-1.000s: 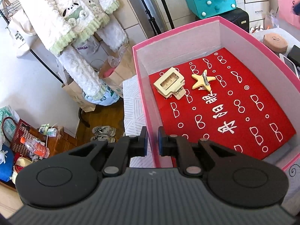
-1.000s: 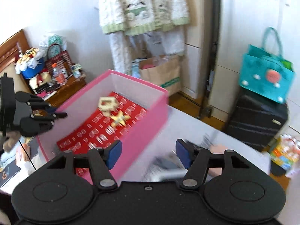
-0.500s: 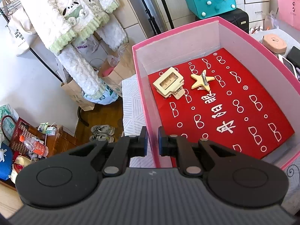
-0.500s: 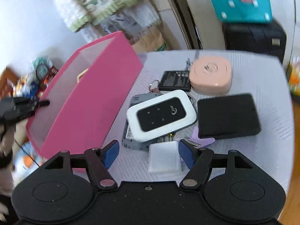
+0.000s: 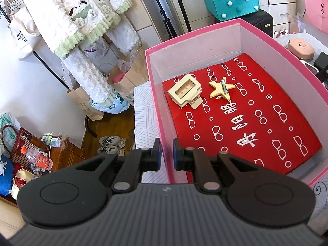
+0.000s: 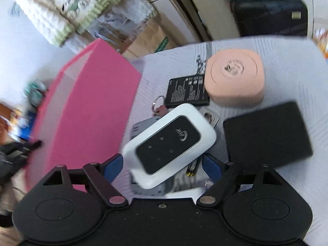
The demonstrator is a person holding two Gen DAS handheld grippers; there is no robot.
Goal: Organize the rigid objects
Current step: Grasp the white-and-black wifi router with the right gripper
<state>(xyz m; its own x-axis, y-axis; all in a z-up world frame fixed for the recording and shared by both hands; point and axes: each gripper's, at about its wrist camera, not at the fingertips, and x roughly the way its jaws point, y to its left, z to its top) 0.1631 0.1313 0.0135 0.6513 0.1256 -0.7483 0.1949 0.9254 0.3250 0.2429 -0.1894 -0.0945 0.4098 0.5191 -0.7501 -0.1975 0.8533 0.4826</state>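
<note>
My right claw (image 6: pixel 162 165) has just been opening and straddles the white router (image 6: pixel 170 144), not yet gripping. It lies tilted on clutter, so closing may skid it. My left claw (image 5: pixel 165 151) clamps the pink box (image 5: pixel 162 110) wall at lower centre.

Worktop (image 6: pixel 287 61) carries a pale striped cloth. On it: pink box (image 6: pixel 88 110), peach round case (image 6: pixel 234 78), black battery (image 6: pixel 186 91), black flat pad (image 6: pixel 266 135). White router (image 6: pixel 170 141) rests atop a grey item.

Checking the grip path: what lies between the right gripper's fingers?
In the right wrist view, the near end of the white router lies between the open right gripper's fingers, which have just been opening; neither pad visibly presses it.
</note>
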